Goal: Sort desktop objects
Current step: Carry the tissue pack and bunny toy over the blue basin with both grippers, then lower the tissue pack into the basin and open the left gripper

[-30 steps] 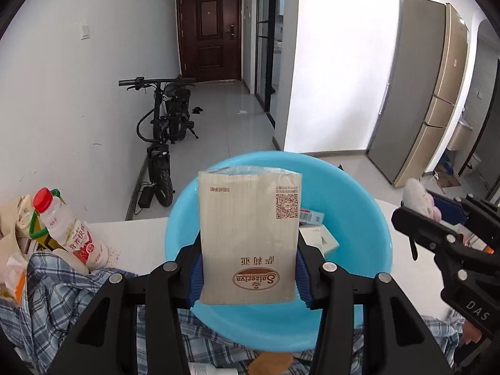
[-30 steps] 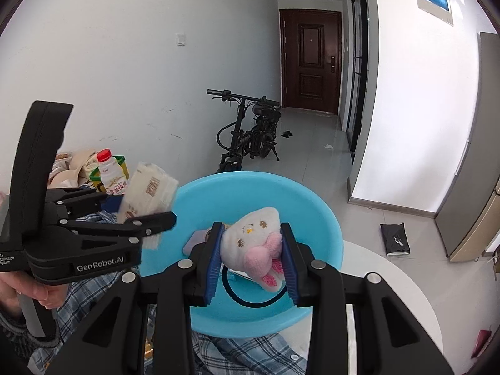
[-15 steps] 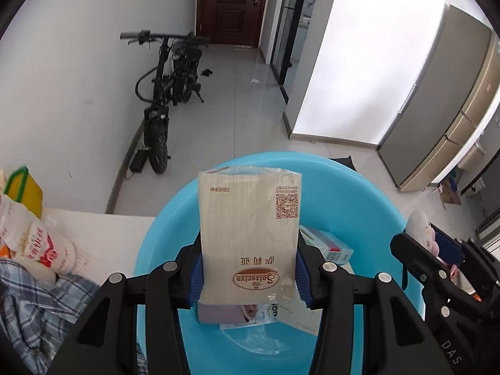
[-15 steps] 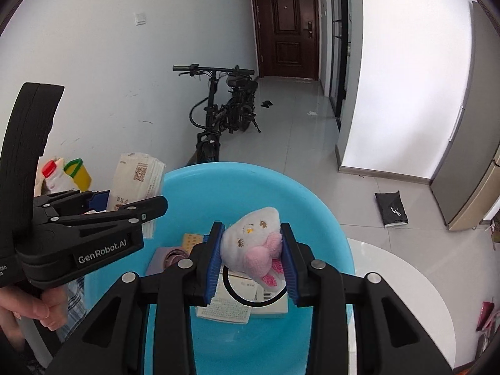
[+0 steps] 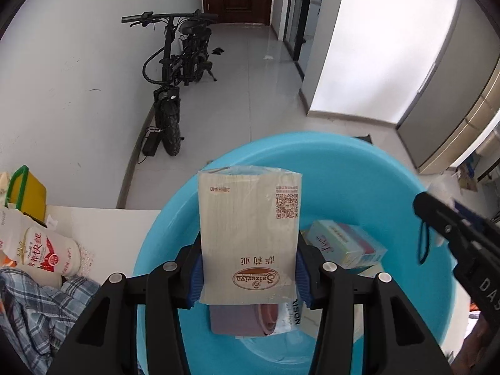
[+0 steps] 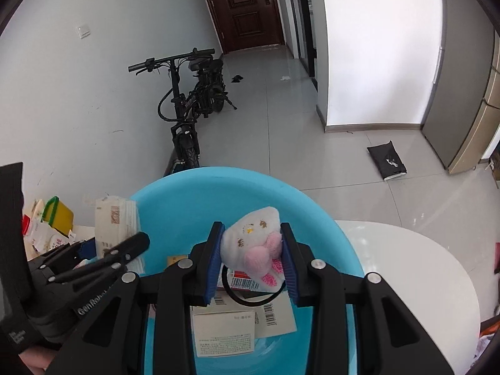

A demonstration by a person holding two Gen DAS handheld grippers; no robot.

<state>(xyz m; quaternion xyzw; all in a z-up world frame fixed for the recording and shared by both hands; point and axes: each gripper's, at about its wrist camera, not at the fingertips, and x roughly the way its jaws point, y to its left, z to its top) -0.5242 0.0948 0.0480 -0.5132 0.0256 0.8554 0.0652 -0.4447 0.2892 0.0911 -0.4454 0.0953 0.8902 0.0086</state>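
Your left gripper (image 5: 249, 273) is clamped on the tissue pack (image 5: 248, 234), held upright over the blue basin (image 5: 343, 162). Your right gripper (image 6: 252, 265) pinches the plush toy (image 6: 254, 247) above the basin's boxes (image 6: 223, 332), left gripper at its 9 o'clock.

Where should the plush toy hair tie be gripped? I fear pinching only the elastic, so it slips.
Grip the plush toy hair tie by its stuffed white head, from both flanks. The right hand-held gripper already does, its blue pads squeezing the soft bulk above the blue basin. The thin black elastic loop hangs loose underneath, offering little to pinch.
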